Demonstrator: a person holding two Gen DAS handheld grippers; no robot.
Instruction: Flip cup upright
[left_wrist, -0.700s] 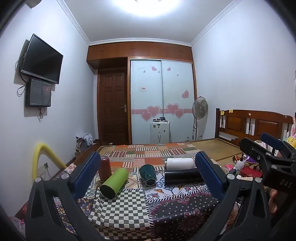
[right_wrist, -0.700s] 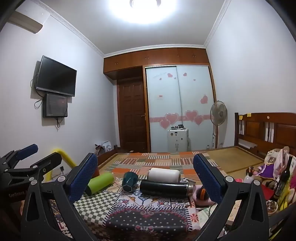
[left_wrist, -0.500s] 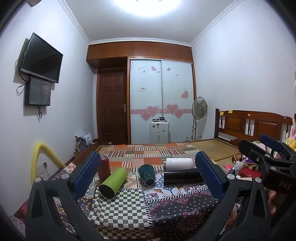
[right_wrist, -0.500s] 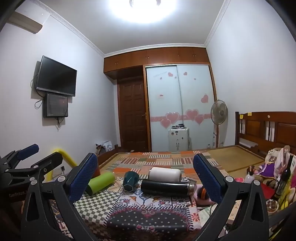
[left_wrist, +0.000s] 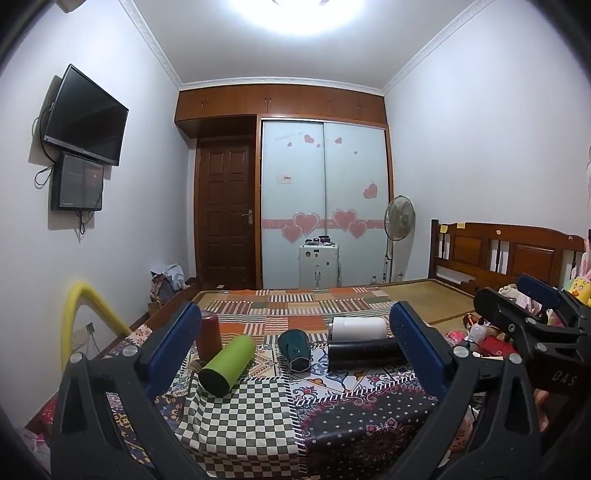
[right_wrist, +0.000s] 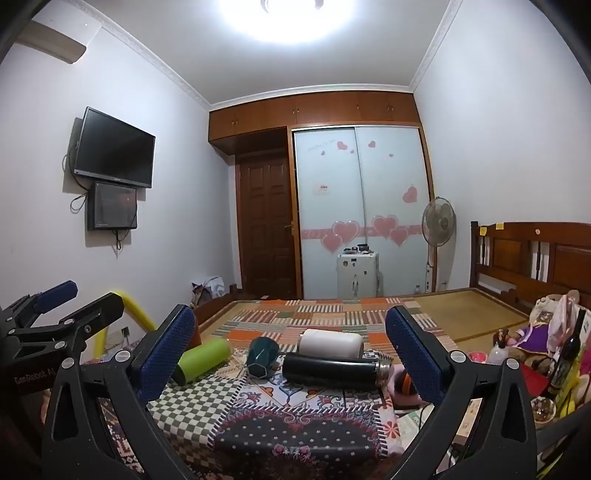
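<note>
**Cups lie ahead of both wide-open hand-held grippers**

Left wrist view: the left hand-held gripper (left_wrist: 295, 334) has its jaws spread wide and holds nothing. On the patterned table (left_wrist: 236, 413), the dark teal cup (left_wrist: 294, 349) lies on its side between the blue pads, at about 12 o'clock, well apart from both. A green cup (left_wrist: 229, 365) lies tipped at 11 o'clock, a red cup (left_wrist: 209, 336) stands beside the left pad, and a white cup (left_wrist: 358, 328) and black flask (left_wrist: 364, 353) lie at 1 o'clock. The right hand-held gripper (left_wrist: 532, 306) shows at 3 o'clock.

Right wrist view: the right hand-held gripper (right_wrist: 290, 338) is likewise wide open and empty. The teal cup (right_wrist: 261, 356) lies at 11 o'clock, the flask (right_wrist: 332, 369) just right of it. The left hand-held gripper (right_wrist: 66, 306) sits at 9 o'clock.
</note>
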